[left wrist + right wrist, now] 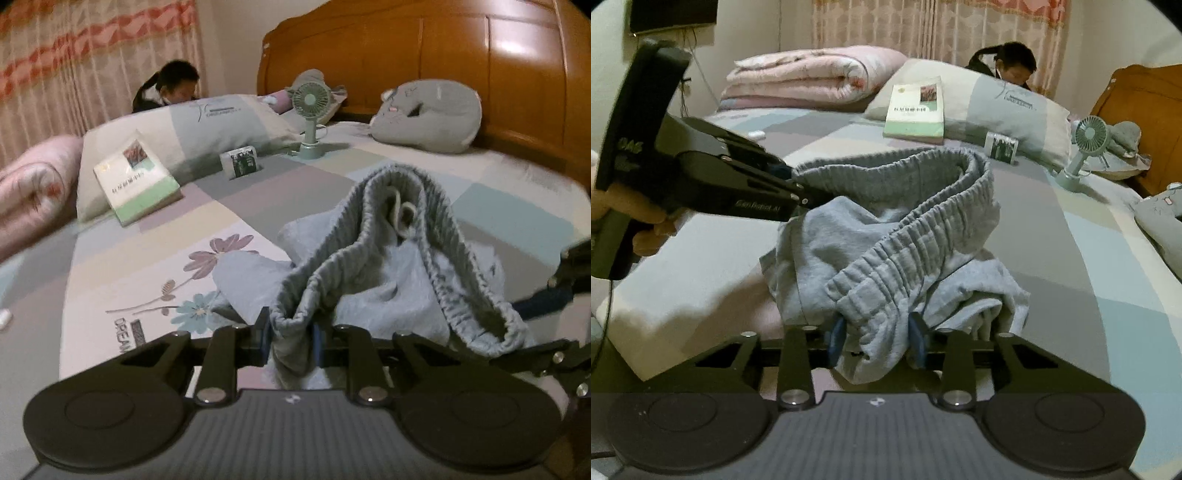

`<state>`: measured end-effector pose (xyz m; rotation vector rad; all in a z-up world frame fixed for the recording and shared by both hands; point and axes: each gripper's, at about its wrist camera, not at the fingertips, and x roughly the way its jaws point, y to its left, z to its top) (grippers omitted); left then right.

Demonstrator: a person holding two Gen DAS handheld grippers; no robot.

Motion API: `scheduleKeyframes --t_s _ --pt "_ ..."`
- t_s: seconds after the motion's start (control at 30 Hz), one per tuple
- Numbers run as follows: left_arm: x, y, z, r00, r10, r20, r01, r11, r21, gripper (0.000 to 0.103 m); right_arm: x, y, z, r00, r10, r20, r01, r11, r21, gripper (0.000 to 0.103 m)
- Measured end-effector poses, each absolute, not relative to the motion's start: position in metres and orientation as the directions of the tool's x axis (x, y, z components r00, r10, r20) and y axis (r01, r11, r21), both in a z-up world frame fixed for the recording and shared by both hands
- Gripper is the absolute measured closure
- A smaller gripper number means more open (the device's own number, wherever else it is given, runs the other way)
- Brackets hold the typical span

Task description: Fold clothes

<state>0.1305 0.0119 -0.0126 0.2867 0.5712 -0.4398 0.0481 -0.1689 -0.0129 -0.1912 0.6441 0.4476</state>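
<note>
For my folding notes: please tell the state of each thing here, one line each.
Grey sweatpants: crumpled, unfolded, waistband lifted.
Left tongs: shut on the waistband.
Right tongs: shut on the waistband.
Small fan: standing upright on the bed.
Book: closed, leaning on the pillow.
Pink quilt: folded.

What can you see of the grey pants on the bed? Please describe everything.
The grey pants look like soft knit jersey with a ribbed elastic waistband and a pale drawstring inside. They lie crumpled and unfolded on the patchwork bedsheet. The waistband is lifted and stretched open: the left gripper pinches one end, the right gripper the other.
</note>
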Motion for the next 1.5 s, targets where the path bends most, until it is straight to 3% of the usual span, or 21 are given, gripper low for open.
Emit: scheduleKeyframes --t_s 0.23,0.83,1.47,1.5 --pt "0.146 -0.009 0.011 0.785 -0.270 -0.558 0.462 0.855 0.236 0.086 0.040 -0.204 0.004 0.741 0.349 -0.574 -0.428 0.904 -0.003 0.083" --pt "0.231 -0.176 0.058 0.829 -0.251 -0.500 0.498 0.738 0.455 0.087 0.042 -0.334 0.013 0.821 0.305 -0.482 -0.280 0.952 0.125 0.085" --pt "0.336 -0.368 -0.001 0.723 -0.332 -0.606 0.662 0.585 0.469 0.087 0.074 -0.454 -0.021 0.838 0.120 -0.532 -0.009 0.978 0.207 0.085" --pt "0.337 -0.374 -0.006 0.713 -0.328 -0.619 0.670 0.578 0.466 0.081 0.075 -0.460 -0.026 0.830 0.106 -0.548 0.014 0.978 0.209 0.085"
